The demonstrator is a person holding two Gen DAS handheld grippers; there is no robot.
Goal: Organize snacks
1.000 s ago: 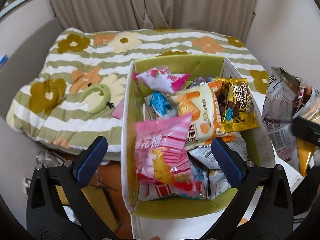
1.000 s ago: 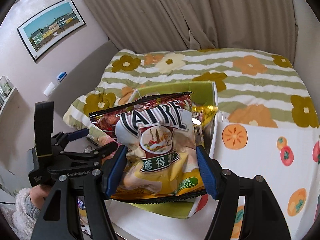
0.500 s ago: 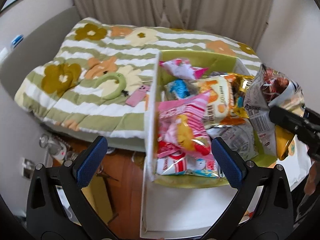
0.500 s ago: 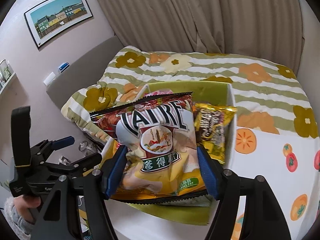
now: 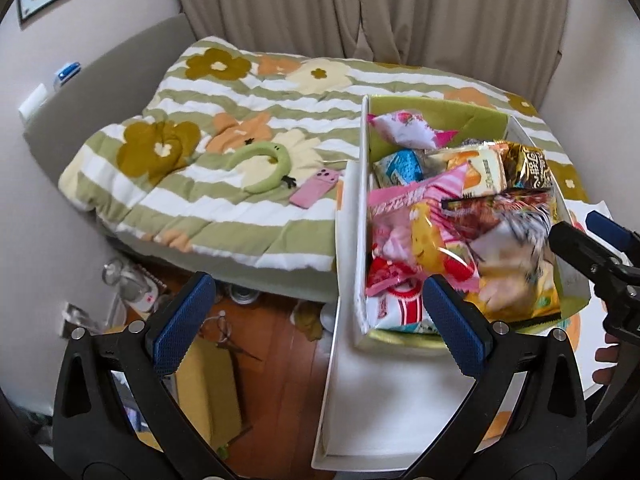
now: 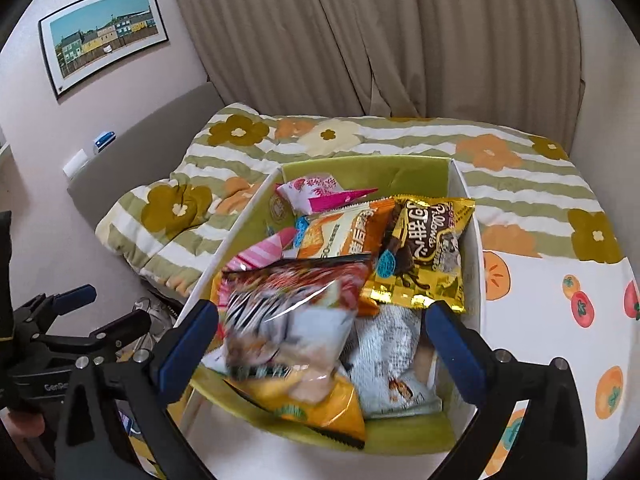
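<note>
A white box with a green lining holds several snack bags. A yellow and red chip bag lies blurred on top of the pile, free of my fingers; it also shows in the left wrist view. A gold chocolate bag, an orange bag and a pink bag lie around it. My right gripper is open just above the box's near end. My left gripper is open and empty, left of the box over the floor.
The box stands on a white cloth with orange fruit prints. Beyond is a bed with a green striped flower quilt, a green plush ring and a pink phone. Wooden floor with clutter lies at the left.
My right gripper opened and let go of the chip bag, which dropped onto the pile in the box. My left gripper drew back to the left, away from the box.
</note>
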